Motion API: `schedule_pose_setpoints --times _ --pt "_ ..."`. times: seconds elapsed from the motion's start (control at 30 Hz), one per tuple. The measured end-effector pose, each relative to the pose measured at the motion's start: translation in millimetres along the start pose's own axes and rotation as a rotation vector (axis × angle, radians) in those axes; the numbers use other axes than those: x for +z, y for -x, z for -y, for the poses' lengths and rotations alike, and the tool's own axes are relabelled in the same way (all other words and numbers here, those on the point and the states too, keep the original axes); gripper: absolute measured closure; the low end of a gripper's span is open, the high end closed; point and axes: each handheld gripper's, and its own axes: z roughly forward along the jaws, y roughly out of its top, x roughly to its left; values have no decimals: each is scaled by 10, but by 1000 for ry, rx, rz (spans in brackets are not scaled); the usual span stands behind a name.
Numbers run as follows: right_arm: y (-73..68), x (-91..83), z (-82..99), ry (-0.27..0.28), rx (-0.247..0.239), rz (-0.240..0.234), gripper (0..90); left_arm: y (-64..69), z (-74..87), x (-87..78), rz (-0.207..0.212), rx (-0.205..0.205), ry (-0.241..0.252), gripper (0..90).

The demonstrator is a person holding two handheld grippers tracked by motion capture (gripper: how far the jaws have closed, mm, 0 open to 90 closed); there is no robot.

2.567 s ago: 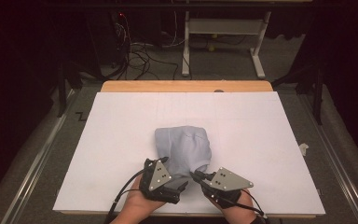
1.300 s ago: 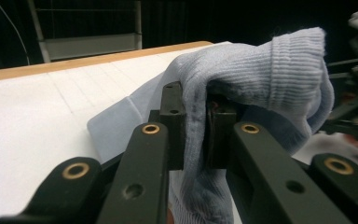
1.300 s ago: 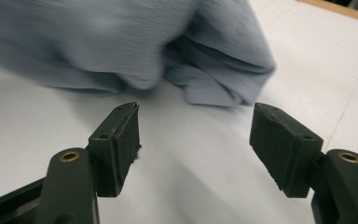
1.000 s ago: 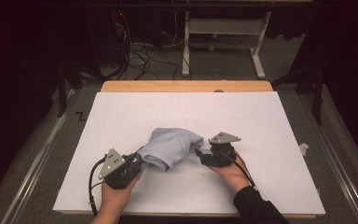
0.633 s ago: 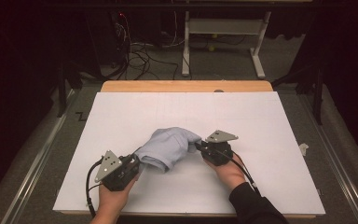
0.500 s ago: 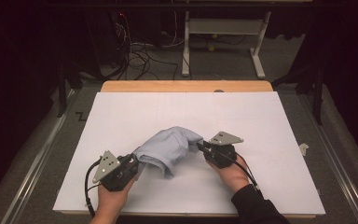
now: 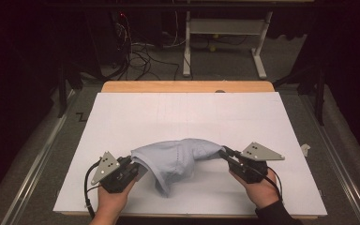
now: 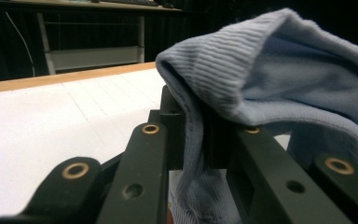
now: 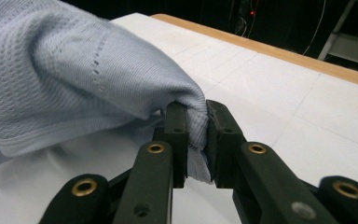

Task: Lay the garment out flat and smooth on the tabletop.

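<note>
Left gripper (image 7: 135, 165): nearest to me, at the cloth's left end; I have its jaws clenched on a ribbed edge of the cloth, which runs down between the pads.
Right gripper (image 7: 223, 153): at the cloth's right end, level with the left gripper; I see its jaws pinched on a fold of the cloth. The jaws have just been closing, and the fold sits between them.
Pale blue cloth (image 7: 176, 161): I hold it stretched between the two grippers, lifted at both ends; its middle sags, a lower flap hanging toward the white sheet. In the left gripper view (image 8: 261, 79) it drapes over the jaws; in the right gripper view (image 9: 74, 79) it bulges to the left of the pinch.
White sheet (image 7: 187, 117): under the cloth, spreading wide on every side of it.
Wooden table edge (image 7: 187, 86): beyond the cloth, along the sheet's far side.
White frame (image 7: 225, 28): farthest behind the cloth, on the floor past the table, beside loose cables (image 7: 136, 51).
</note>
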Motion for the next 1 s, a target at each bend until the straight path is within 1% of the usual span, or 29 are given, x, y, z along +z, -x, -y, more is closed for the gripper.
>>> schedule_pose_setpoints --times 0.03,0.1,0.17,0.2,0.23,0.27,0.3,0.37,0.43,0.53,0.6,0.73,0.8,0.87,1.0 --pt "10 -90 14 8 1 4 811 7 3 8 5 5 -4 772" --pt "12 -125 20 9 7 5 811 25 10 24 14 9 -11 771" --pt "18 -260 52 23 18 2 811 51 11 50 29 14 -19 771" --pt "18 -260 52 23 18 2 811 51 11 50 29 14 -19 770" --pt "16 -333 64 31 22 3 811 68 13 68 40 13 -21 771" --pt "16 -333 64 31 22 3 811 68 13 68 40 13 -21 770" --pt "17 -360 64 35 26 2 811 76 17 76 49 8 -21 770" --pt "14 -460 56 61 42 -2 812 83 21 86 62 1 -25 769" --pt "14 -474 59 64 45 -5 811 84 26 100 71 -9 -30 768" --pt "30 -478 76 60 49 -2 811 67 55 149 75 -21 -59 766" --pt "60 -447 96 56 64 2 811 54 86 191 72 -30 -93 762" --pt "100 -373 151 37 71 15 811 36 137 258 71 -38 -130 753" --pt "129 -341 174 32 81 25 810 37 159 284 69 -33 -147 742" --pt "148 -321 193 33 90 34 808 37 169 294 64 -33 -154 734" --pt "153 -261 227 17 81 49 806 30 177 305 59 -33 -154 732"
